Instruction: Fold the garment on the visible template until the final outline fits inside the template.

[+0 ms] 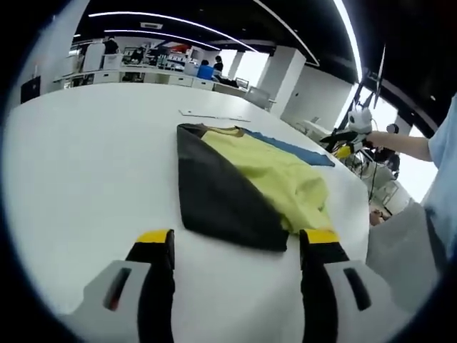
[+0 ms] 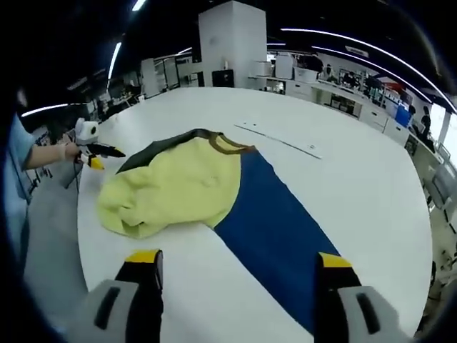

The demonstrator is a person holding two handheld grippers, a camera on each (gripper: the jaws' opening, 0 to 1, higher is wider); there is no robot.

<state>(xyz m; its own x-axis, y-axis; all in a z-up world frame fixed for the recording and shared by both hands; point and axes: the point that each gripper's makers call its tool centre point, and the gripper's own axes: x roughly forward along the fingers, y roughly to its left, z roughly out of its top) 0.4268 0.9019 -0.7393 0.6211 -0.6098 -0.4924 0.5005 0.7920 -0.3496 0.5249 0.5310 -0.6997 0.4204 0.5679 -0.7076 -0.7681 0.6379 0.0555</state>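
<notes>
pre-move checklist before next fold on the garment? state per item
1. Left gripper open, holding nothing: ok.
2. Right gripper open, holding nothing: ok.
3. Garment fully on the white table: ok.
4. Garment lying flat: not ok, the yellow part is bunched near the table edge.
5. Outline within the blue template: not ok, yellow fabric and a dark panel spill past it.
6. Template's full extent: cannot tell, the garment covers part of it.

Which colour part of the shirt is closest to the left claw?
The black part. Its edge lies just ahead of the open left claw, while the yellow middle and the blue part lie farther off.
</notes>
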